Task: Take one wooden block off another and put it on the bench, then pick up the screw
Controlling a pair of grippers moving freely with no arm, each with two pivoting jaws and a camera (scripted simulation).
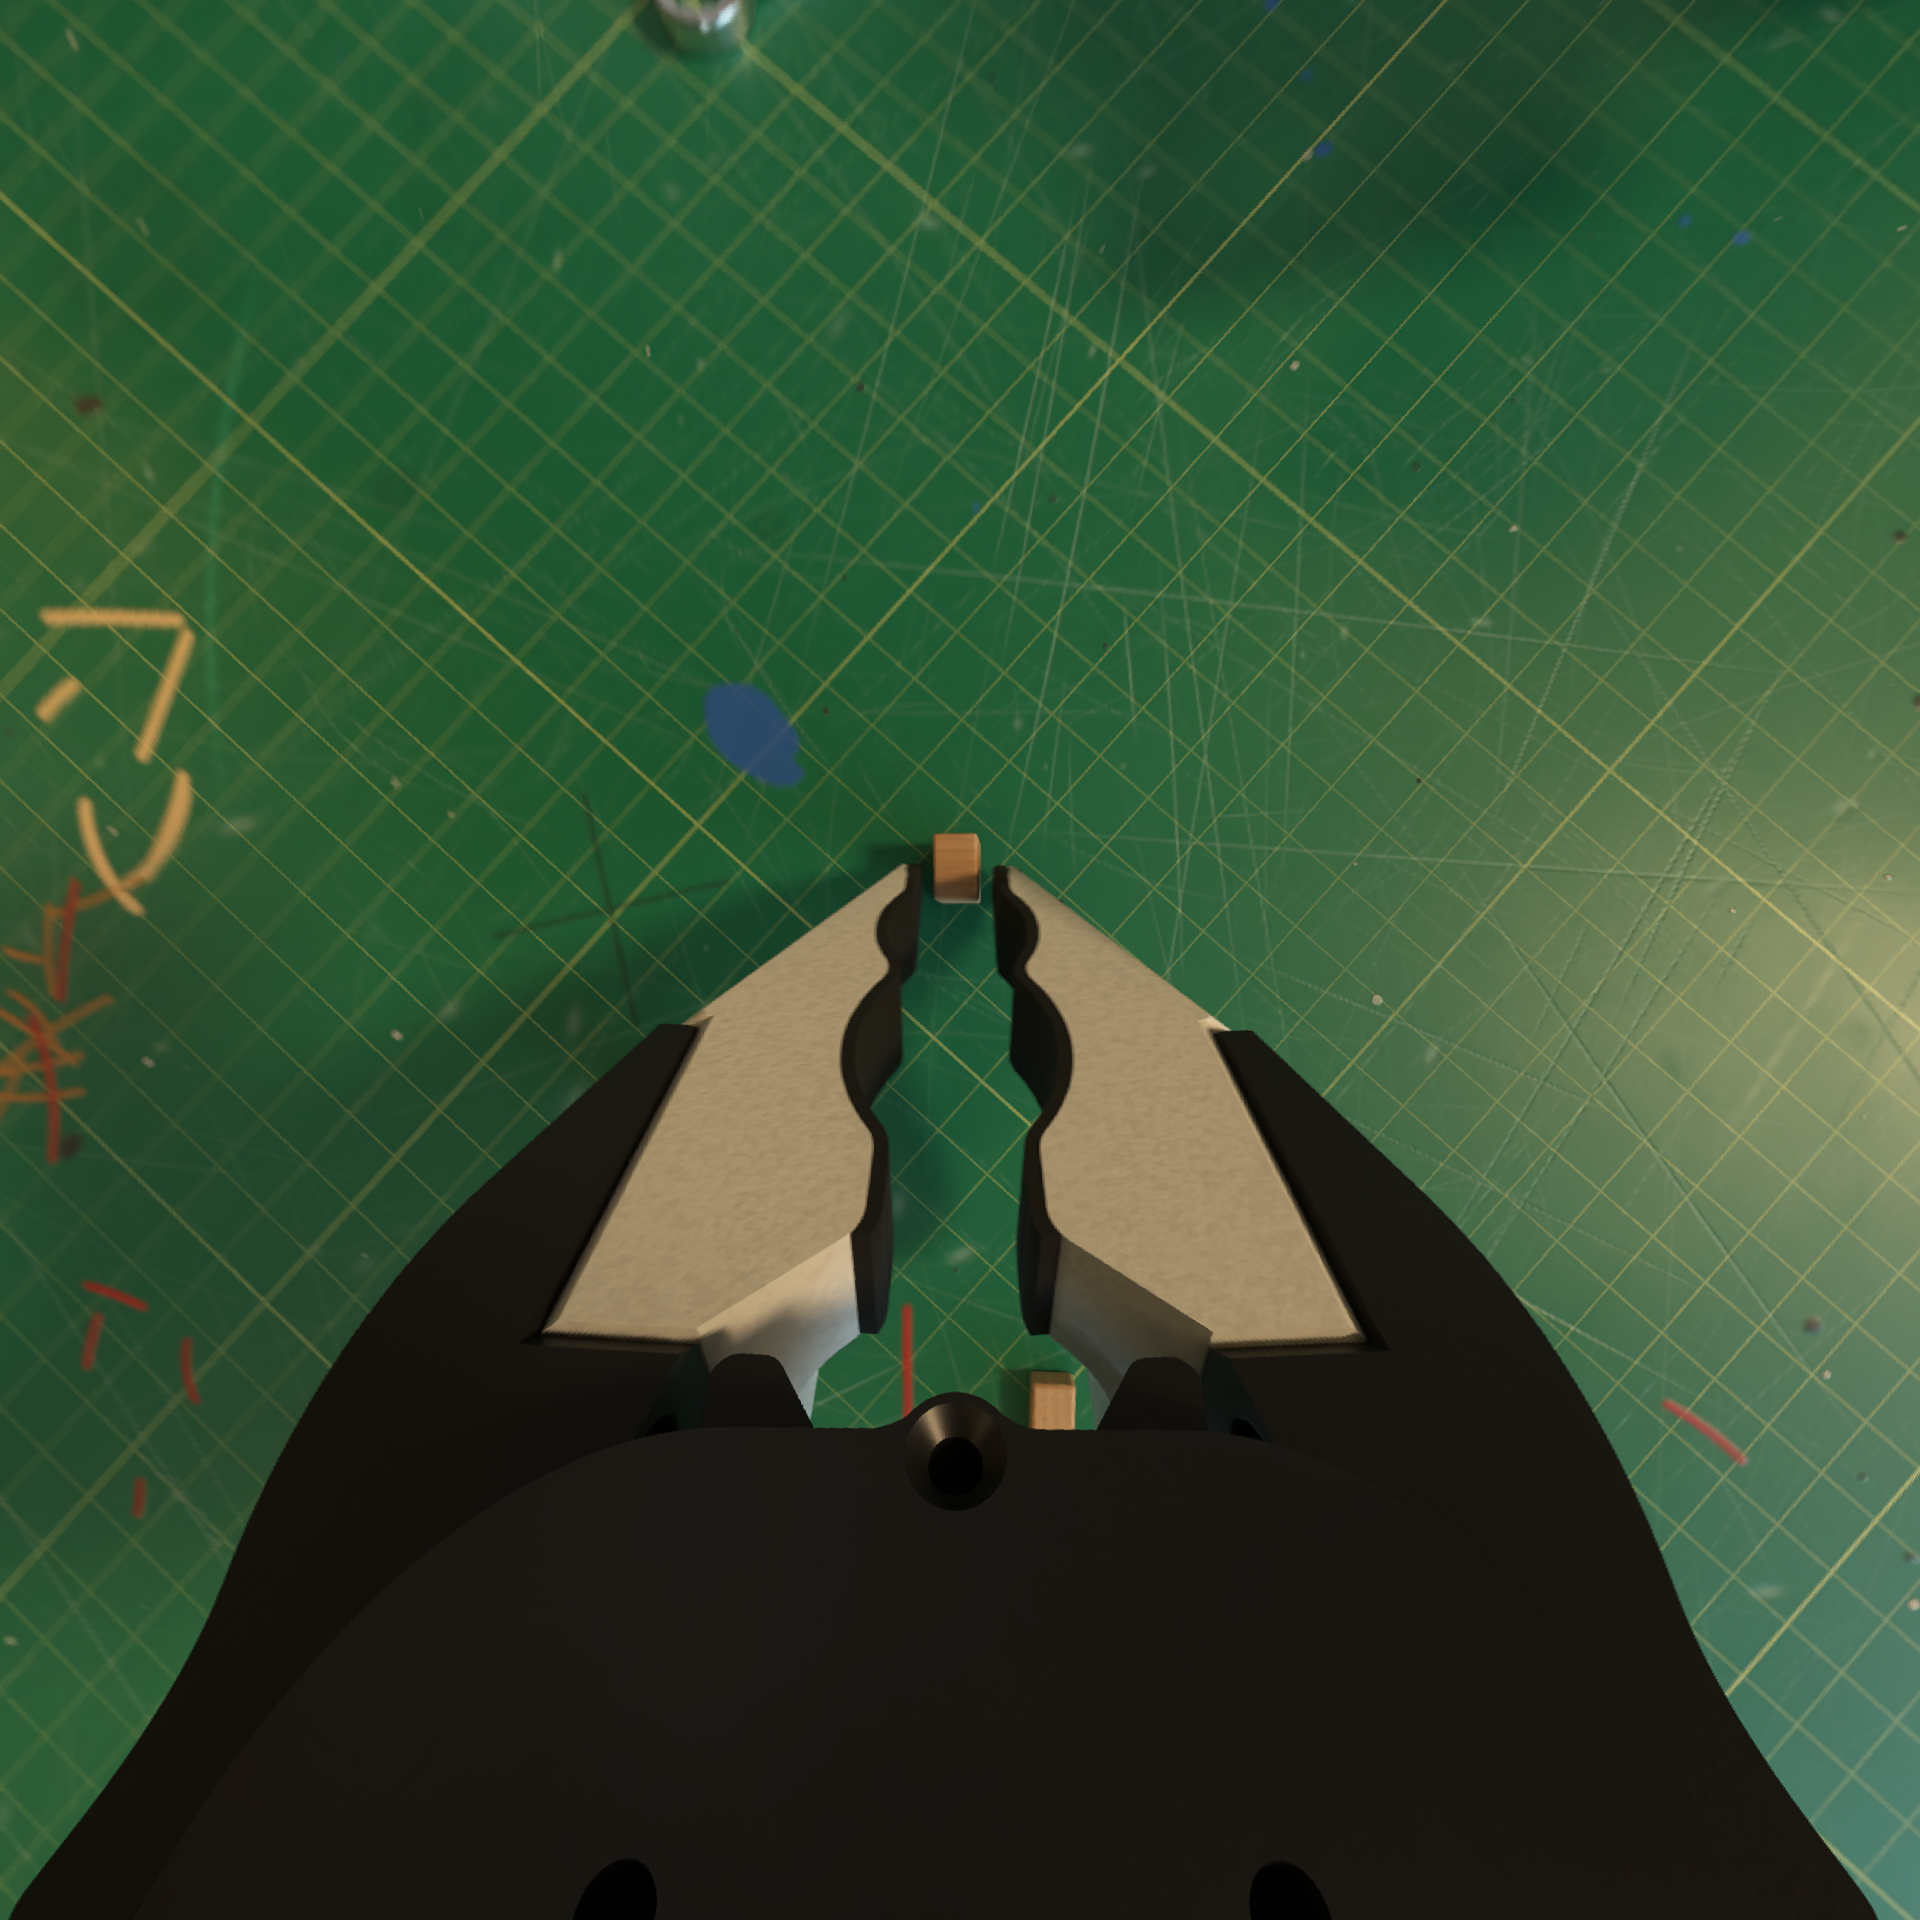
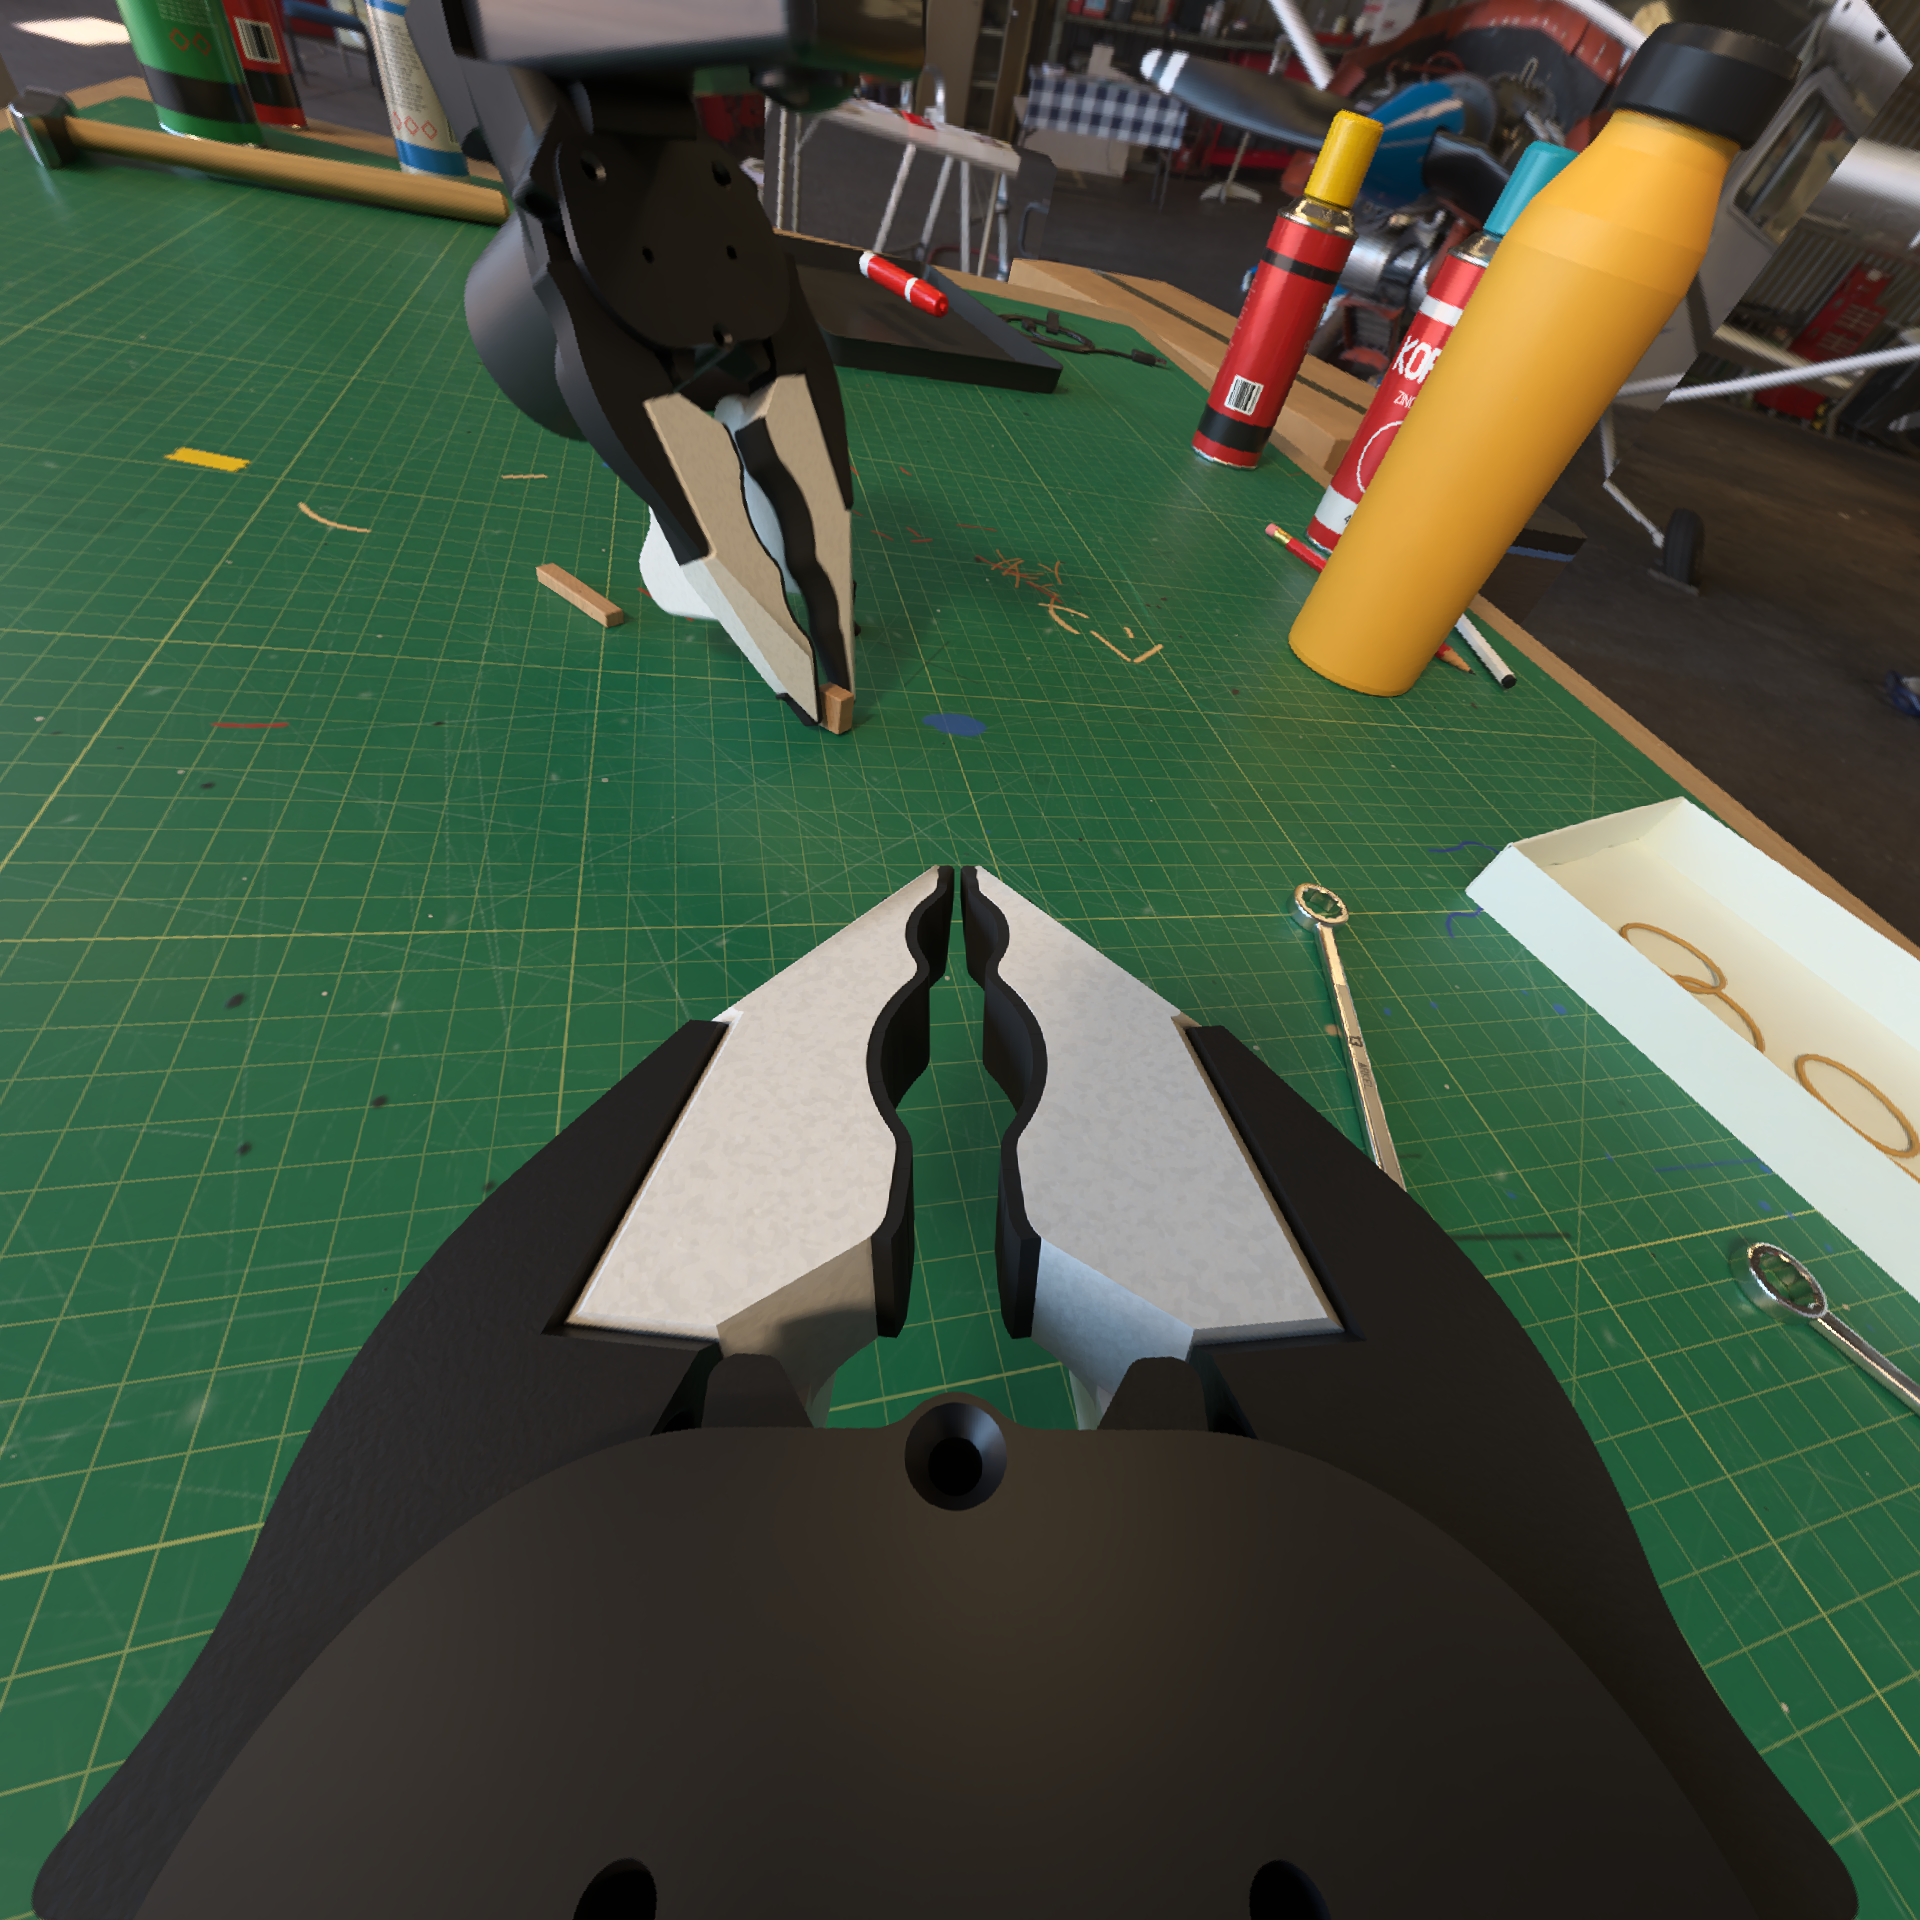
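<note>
A small wooden block (image 1: pixel 956 868) sits at the tips of my left gripper (image 1: pixel 957 881), which points down at the green mat (image 1: pixel 1351 520). A thin gap shows on each side of the block, so the jaws are open around it. In the right wrist view the block (image 2: pixel 837 710) appears to rest on the mat at the left gripper's (image 2: pixel 826 715) tips. A second wooden block (image 1: pixel 1049 1401) lies on the mat below the left gripper's body, and shows as a long piece (image 2: pixel 580 594). A shiny metal piece (image 1: pixel 698 26), perhaps the screw, is cut off at the top edge. My right gripper (image 2: pixel 954 878) is shut and empty, low over the mat.
A yellow bottle (image 2: pixel 1507 395) and red spray cans (image 2: pixel 1278 301) stand at the right rear. A white tray (image 2: pixel 1538 883) with rubber bands lies at the right edge, with two wrenches (image 2: pixel 1345 1018) (image 2: pixel 1808 1309) beside it. A wooden-handled tool (image 2: pixel 281 166) and a black board (image 2: pixel 935 332) lie at the back.
</note>
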